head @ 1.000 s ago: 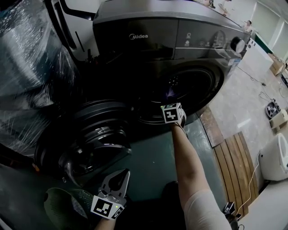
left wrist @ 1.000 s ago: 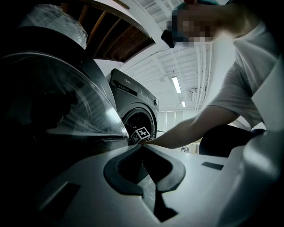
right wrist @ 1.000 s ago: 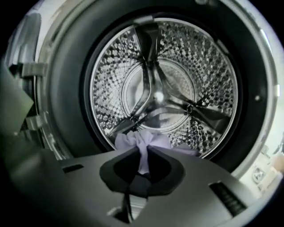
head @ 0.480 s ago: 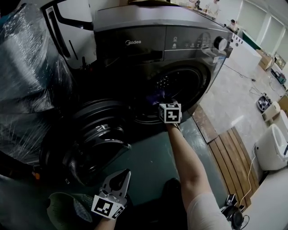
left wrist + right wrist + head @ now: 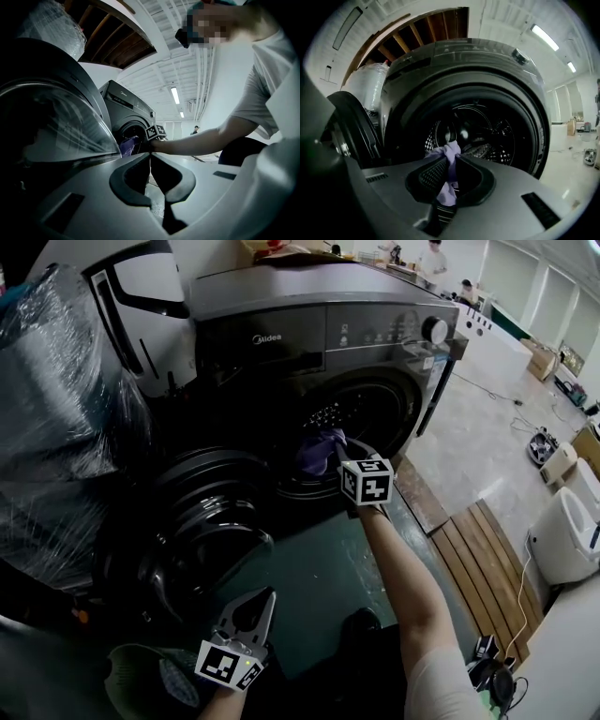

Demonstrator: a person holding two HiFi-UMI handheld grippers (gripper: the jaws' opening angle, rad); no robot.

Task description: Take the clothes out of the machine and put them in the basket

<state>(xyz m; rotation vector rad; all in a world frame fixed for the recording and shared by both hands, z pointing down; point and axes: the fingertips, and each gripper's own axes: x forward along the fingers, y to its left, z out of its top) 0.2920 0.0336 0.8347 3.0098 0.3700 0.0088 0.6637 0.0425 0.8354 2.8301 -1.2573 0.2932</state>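
Fingers (image 5: 431,176) of my right gripper (image 5: 452,158) are pressed together on a purple cloth (image 5: 446,150).

1. Right gripper. The cloth is pinched between both pads. One bunch stands above the fingertips and a tail hangs down behind them, between the fingers. The gripper sits just in front of the washer (image 5: 309,324) opening and points into the drum (image 5: 487,131).

2. Cloth position. In the head view the cloth (image 5: 322,448) is at the mouth of the washer, at the lower edge of the opening. It is held clear of the drum wall, so it is outside the drum and not in the basket.

3. Left gripper (image 5: 150,155). My fingers here are closed tip to tip with nothing between them. The gripper is held level, well in front of the washer and off to its door side, and faces the washer. In the head view the left gripper (image 5: 251,607) is below the door.

4. Door (image 5: 202,521). It is swung fully open, to the left of the washer opening.

5. Basket (image 5: 141,676). A green basket lies well in front of the washer, just beside my left gripper. Only part of it shows, and I cannot tell its contents.

6. Surroundings. A bundle (image 5: 56,409) wrapped in clear film stands left of the washer, behind the door.
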